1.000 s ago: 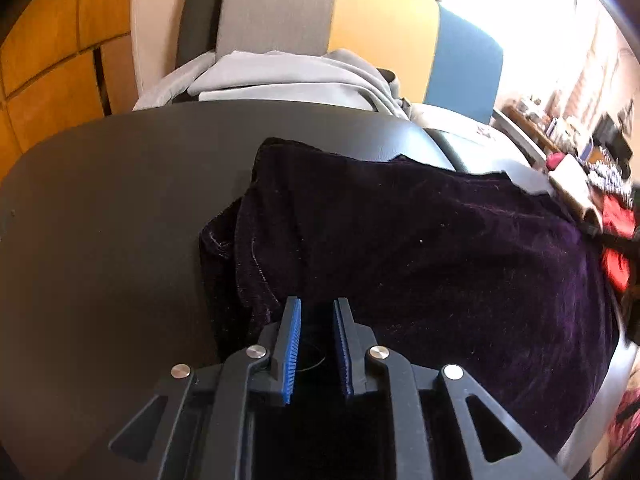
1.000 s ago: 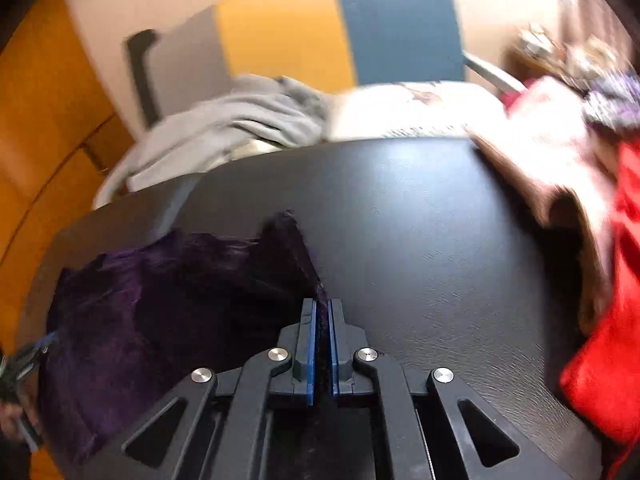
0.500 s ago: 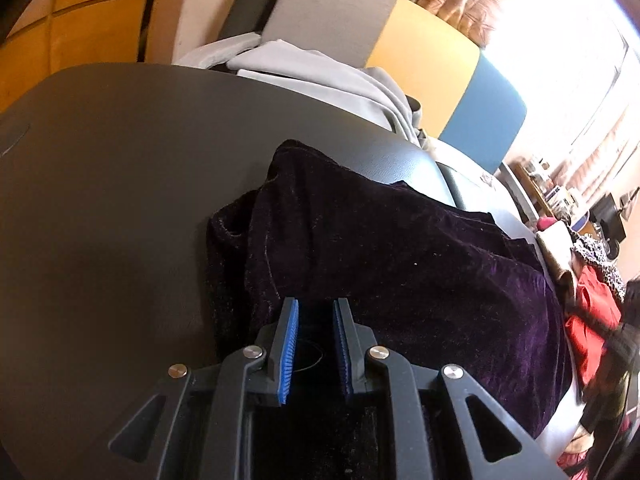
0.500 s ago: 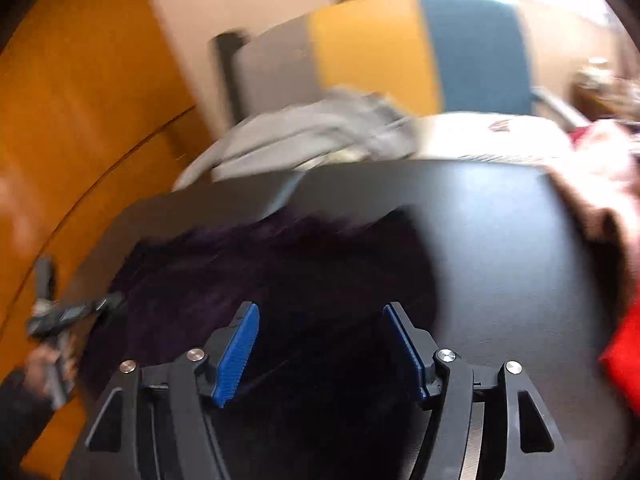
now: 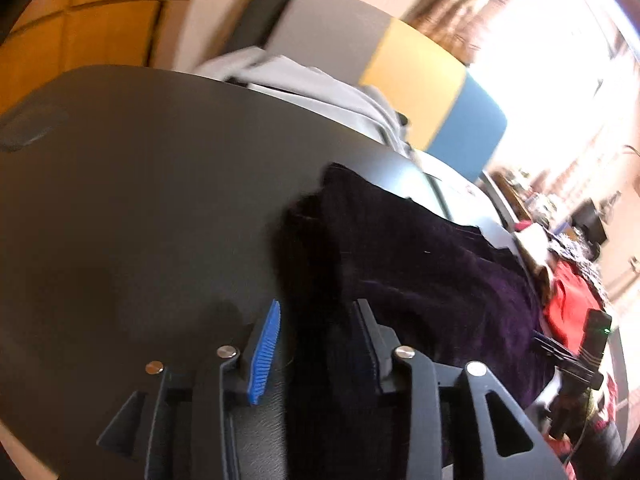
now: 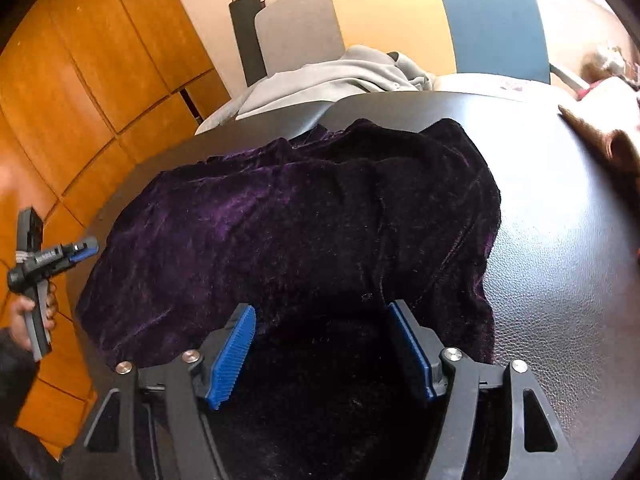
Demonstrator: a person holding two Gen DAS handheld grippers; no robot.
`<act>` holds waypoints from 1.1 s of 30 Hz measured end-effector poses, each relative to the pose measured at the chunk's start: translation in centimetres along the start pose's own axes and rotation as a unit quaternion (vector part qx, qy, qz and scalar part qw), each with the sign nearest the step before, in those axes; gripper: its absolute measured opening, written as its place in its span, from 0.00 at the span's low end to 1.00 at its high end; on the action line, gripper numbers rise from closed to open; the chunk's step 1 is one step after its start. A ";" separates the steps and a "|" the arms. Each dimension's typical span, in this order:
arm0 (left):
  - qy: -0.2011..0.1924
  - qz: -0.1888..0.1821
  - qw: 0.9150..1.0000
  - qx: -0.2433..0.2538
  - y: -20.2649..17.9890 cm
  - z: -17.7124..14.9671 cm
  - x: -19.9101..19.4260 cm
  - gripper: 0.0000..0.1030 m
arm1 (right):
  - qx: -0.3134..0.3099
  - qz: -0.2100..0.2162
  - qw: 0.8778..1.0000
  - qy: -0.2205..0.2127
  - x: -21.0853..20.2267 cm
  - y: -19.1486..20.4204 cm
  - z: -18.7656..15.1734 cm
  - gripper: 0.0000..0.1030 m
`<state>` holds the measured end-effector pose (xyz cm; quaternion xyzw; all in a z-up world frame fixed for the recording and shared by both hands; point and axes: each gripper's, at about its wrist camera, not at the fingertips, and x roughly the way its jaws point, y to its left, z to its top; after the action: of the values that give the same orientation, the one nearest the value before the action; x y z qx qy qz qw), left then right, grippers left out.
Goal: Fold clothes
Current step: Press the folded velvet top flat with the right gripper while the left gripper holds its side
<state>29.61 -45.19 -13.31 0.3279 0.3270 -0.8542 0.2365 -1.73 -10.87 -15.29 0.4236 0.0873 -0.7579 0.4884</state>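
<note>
Lying folded on the table (image 6: 560,240), purple garment (image 6: 280,232); both jaws apparently apart.

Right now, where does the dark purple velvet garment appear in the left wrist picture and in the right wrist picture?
Left wrist view: the purple velvet garment runs from the centre to the lower right, on the black table.
Right wrist view: it fills the centre, from the left part to right of the middle.
Shared landmark: the chair with grey, yellow and blue panels behind the table.
</note>
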 end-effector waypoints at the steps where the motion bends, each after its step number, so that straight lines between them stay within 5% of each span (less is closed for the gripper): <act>1: 0.010 -0.003 1.000 0.013 -0.5 0.3 0.7 0.38 | -0.008 -0.003 1.000 -0.002 0.1 0.3 -0.1 0.74; 3: 0.035 -0.005 0.999 0.040 -1.5 0.5 2.3 0.35 | -0.028 -0.011 1.000 -0.002 0.3 1.2 -0.5 0.84; 5: 0.054 0.028 0.996 0.058 -2.1 0.5 3.6 0.09 | -0.050 -0.023 0.998 0.005 1.0 2.0 -0.4 0.91; 6: 0.049 0.042 0.997 0.050 -1.9 0.5 3.5 0.06 | -0.065 -0.031 0.997 0.011 1.4 2.5 -0.4 0.94; 11: 0.043 0.056 0.997 -0.027 0.7 0.2 2.3 0.05 | -0.082 -0.038 0.996 0.018 1.8 2.9 -0.2 0.98; 14: 0.031 0.033 0.998 -0.053 1.7 0.4 1.3 0.05 | -0.082 -0.036 0.996 0.019 1.9 2.9 -0.1 0.98; 21: 0.029 -0.061 0.991 -0.116 4.0 2.3 0.2 0.50 | -0.077 -0.024 0.997 0.011 1.9 2.7 -0.2 1.00; 33: 0.052 -0.098 0.989 -0.098 3.0 2.9 5.6 0.54 | -0.080 -0.029 0.996 0.007 1.7 2.9 -0.5 1.00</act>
<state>26.50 -50.31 -16.84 0.3135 0.4518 -0.8187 0.1653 0.65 -13.23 -15.99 0.3859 0.1629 -0.7593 0.4980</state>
